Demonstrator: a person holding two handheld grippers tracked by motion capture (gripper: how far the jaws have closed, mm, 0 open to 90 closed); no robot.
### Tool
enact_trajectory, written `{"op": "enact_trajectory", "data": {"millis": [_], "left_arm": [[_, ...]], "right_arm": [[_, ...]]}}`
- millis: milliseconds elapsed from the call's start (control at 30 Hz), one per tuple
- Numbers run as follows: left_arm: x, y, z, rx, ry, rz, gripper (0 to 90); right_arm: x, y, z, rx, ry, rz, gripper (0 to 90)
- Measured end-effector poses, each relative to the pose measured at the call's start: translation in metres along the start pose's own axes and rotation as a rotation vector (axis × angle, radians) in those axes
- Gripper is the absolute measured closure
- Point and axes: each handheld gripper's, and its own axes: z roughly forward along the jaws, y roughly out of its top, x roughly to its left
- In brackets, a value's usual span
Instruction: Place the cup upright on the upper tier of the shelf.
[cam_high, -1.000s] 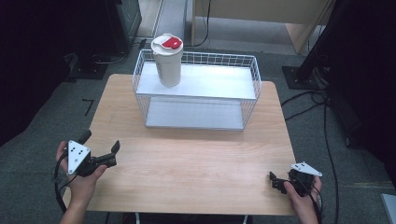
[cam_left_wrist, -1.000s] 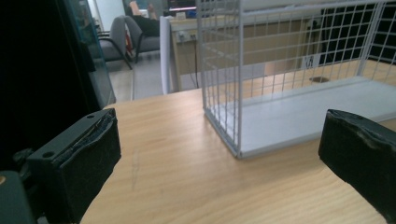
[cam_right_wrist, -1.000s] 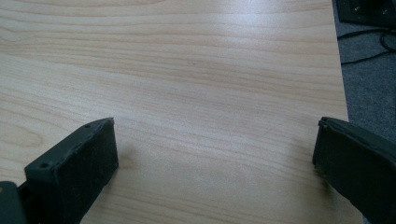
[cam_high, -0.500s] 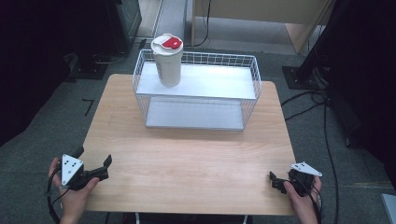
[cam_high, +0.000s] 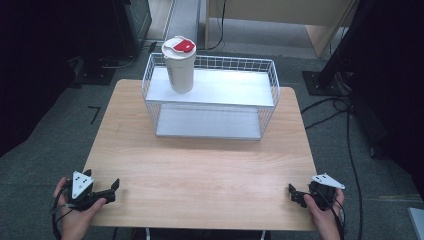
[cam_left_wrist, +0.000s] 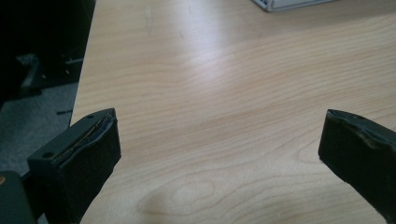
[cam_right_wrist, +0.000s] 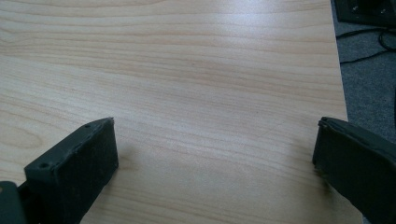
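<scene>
White cup (cam_high: 179, 64) in wire basket (cam_high: 270, 95) from above, gripper views wood table (cam_left_wrist: 210, 93)

Bench (cam_high: 200, 175): near half bare wood, open passage between my left tool (cam_high: 112, 190) and right tool (cam_high: 294, 194). Obstruction: wire basket (cam_high: 267, 107) across the far middle, tall cup (cam_high: 179, 65) standing in its far-left corner.

Basket (cam_left_wrist: 289, 3) cropped at top edge; cup (cam_high: 179, 65) print unreadable.
</scene>
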Motion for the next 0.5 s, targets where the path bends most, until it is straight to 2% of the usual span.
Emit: {"op": "enact_trajectory", "data": {"millis": [67, 167, 267, 367, 433, 500], "left_arm": [[0.000, 0.000, 0.001, 0.024, 0.007, 0.008, 0.0], [-0.003, 0.002, 0.008, 0.129, 0.037, 0.046, 0.2], [-0.007, 0.003, 0.011, 0.154, 0.056, 0.075, 0.2], [-0.008, 0.003, 0.013, 0.176, 0.049, 0.099, 0.2], [-0.008, 0.003, 0.015, 0.185, 0.046, 0.092, 0.2], [-0.005, 0.004, 0.016, 0.197, 0.031, 0.065, 0.2]], "right_arm": [[0.000, 0.000, 0.000, 0.000, 0.000, 0.000, 0.0], [0.000, 0.000, 0.000, 0.000, 0.000, 0.001, 0.0], [0.000, 0.000, 0.000, 0.001, -0.001, 0.001, 0.0], [0.000, 0.000, 0.000, 0.000, -0.001, 0.000, 0.0], [0.000, 0.000, 0.000, 0.000, -0.001, 0.000, 0.0], [0.000, 0.000, 0.000, 0.001, -0.001, 0.000, 0.0]]}}
